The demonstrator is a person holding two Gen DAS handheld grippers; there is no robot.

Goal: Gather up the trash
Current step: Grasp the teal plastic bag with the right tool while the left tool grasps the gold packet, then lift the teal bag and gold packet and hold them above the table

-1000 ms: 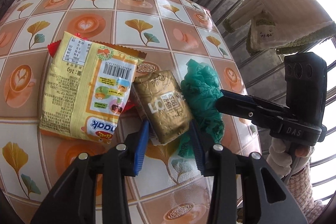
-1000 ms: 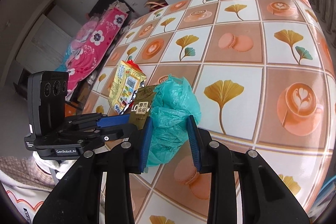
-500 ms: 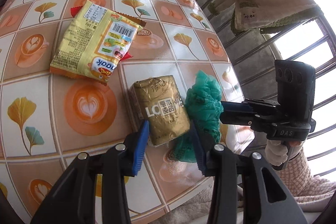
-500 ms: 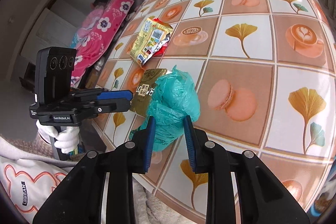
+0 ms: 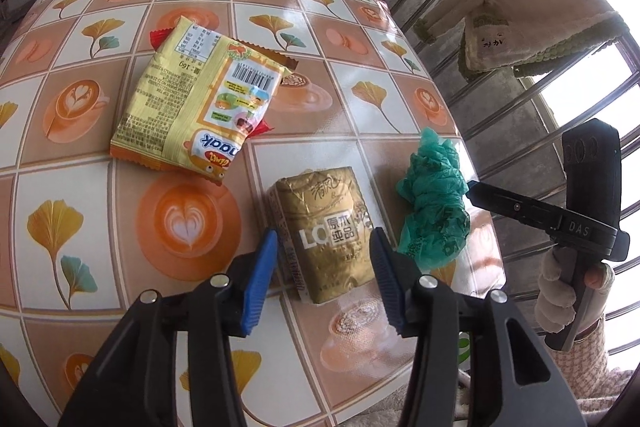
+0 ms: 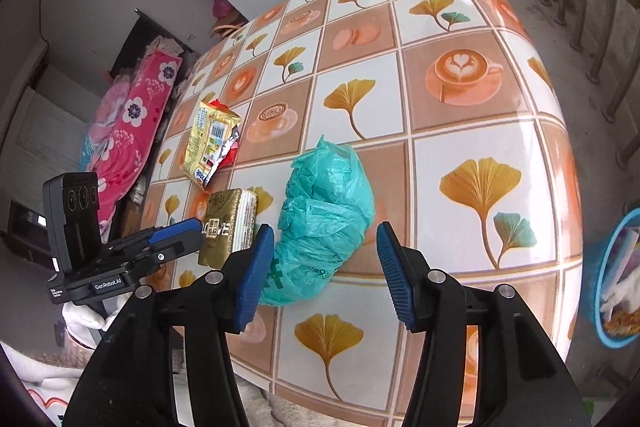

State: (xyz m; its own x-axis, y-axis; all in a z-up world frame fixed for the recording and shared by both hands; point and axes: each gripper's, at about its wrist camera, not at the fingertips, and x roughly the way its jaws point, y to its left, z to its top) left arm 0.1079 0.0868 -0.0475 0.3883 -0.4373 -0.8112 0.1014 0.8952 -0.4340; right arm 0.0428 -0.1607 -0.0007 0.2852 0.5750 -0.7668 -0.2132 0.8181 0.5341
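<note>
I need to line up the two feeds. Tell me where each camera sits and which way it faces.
Left wrist: on the left hand-held gripper, looking down at the gold tissue pack between open jaws; the right hand-held gripper and gloved hand show at right.
Right wrist: on the right hand-held gripper, looking down at the green plastic bag, jaws just opened; the left hand-held gripper shows at left.
Shared: tissue pack, bag, yellow snack packet, table.

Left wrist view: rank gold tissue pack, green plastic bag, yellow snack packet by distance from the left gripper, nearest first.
From the left gripper:
1. Gold tissue pack, between the open jaws, untouched.
2. Green plastic bag, just right of the right finger.
3. Yellow snack packet, farther back, to the left.
</note>
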